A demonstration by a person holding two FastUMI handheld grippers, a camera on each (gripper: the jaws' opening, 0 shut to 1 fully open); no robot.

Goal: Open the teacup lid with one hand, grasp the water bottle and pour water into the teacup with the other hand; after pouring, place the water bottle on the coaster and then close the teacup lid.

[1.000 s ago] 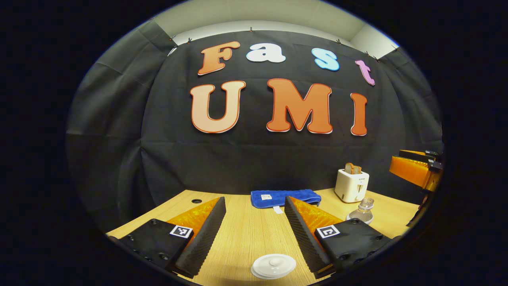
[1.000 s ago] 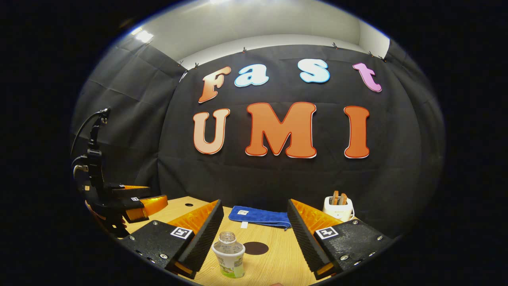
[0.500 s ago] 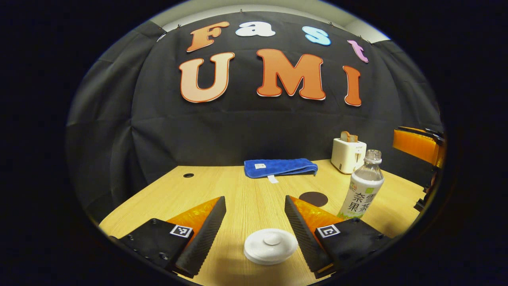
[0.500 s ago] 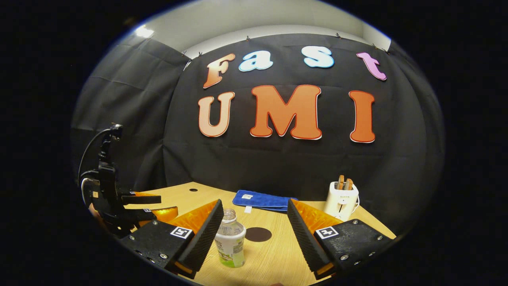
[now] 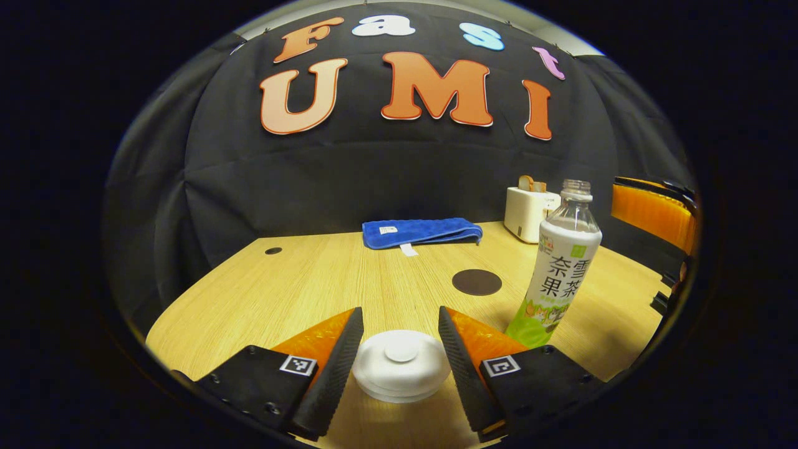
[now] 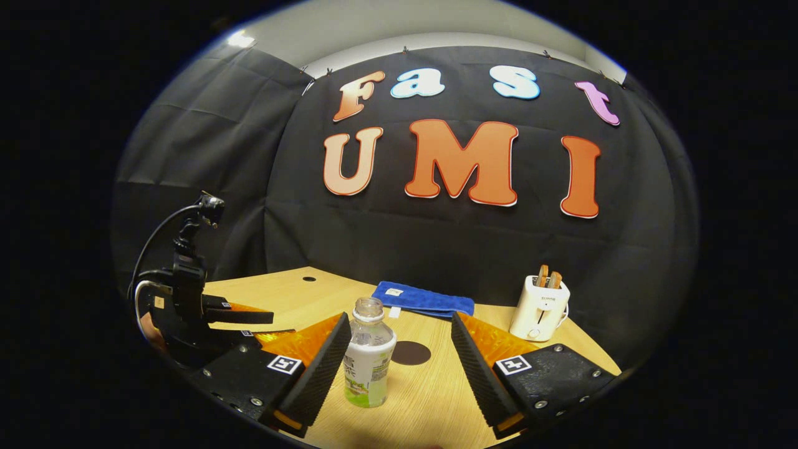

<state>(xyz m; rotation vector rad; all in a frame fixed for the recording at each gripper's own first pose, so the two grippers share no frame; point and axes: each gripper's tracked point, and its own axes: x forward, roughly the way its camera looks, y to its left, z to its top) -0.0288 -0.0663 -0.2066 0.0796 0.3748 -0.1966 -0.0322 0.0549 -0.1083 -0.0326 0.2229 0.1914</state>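
I note the counter (image 5: pixel 312 287) looks like pale wood-grain laminate, matt. Teacup lid (image 5: pixel 401 368): smooth white, faint sheen, ceramic or plastic, I cannot tell. Water bottle (image 5: pixel 561 262): clear plastic, glossy printed sleeve. Towel (image 5: pixel 421 231): blue nubbly cloth. Coaster (image 5: pixel 476 282): dark, matt. Toaster (image 6: pixel 539 308): smooth white plastic.

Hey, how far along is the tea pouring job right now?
Nothing is finished yet. The left tool is open around the teacup lid, which sits closed. The right tool is open, with the water bottle standing between its fingers, ungripped. Lifting the lid, pouring, setting the bottle on the coaster and reclosing remain.
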